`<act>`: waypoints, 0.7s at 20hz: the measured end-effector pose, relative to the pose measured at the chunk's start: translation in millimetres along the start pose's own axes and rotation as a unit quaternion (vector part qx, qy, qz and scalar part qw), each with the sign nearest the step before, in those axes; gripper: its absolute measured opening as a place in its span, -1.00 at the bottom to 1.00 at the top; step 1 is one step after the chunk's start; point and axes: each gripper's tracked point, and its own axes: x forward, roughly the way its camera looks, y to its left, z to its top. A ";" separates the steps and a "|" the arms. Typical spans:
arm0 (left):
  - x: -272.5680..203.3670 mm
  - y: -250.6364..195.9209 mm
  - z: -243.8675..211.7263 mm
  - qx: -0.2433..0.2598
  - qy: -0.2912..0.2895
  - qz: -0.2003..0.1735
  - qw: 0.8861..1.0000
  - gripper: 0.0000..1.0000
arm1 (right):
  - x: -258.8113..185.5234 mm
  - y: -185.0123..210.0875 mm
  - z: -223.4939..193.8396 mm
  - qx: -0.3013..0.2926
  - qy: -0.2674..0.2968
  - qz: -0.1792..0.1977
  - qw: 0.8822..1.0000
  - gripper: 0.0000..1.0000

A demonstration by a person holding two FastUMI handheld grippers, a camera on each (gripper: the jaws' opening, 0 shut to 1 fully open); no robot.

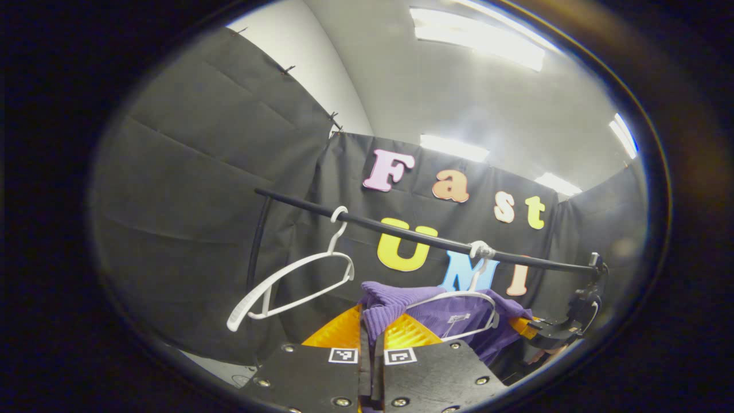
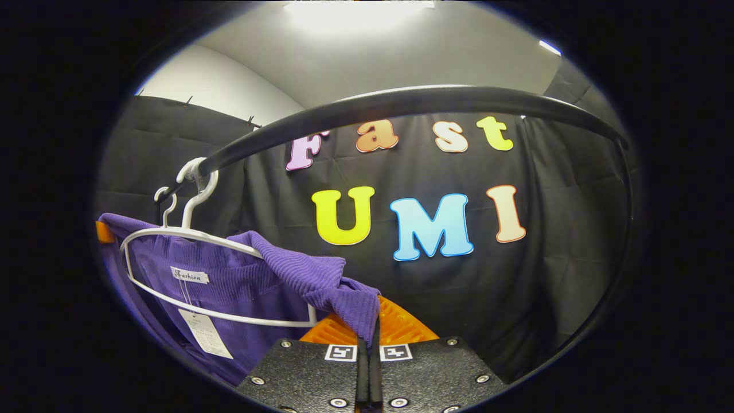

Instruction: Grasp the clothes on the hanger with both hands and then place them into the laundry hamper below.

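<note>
Grasping looks done: left of the black rail's [image 1: 413, 232] second hanger [image 1: 459, 312], my left hand-held gripper [image 1: 371, 344] is clamped on the purple garment's [image 1: 395, 304] shoulder. Right of that hanger, my right hand-held gripper [image 2: 367, 338] pinches the other shoulder. Next I'd lift the cloth off, then lower it; no hamper in sight. An empty hanger [image 1: 292, 281] hangs leftward; black cloth walls, lit ceiling.

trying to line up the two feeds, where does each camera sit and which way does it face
Left gripper view: rides the left tongs, tilted up at the rail, an empty hanger and the purple garment; its own fingers pinch the cloth; the right tongs show far right.
Right gripper view: rides the right tongs, under the rail, fingers pinching the garment.
Shared: rail, garment, its hanger.
</note>
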 end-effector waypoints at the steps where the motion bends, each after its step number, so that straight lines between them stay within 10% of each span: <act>1: -0.6 2.5 2.2 0.004 0.001 -0.001 1.000 -0.96 | -0.8 0.5 2.2 0.001 -0.002 -0.002 1.000 -1.00; 14: 4.9 88.3 -6.3 0.023 0.031 0.032 0.999 -1.00 | -13.8 20.4 8.5 -0.009 -0.010 -0.001 1.000 -0.99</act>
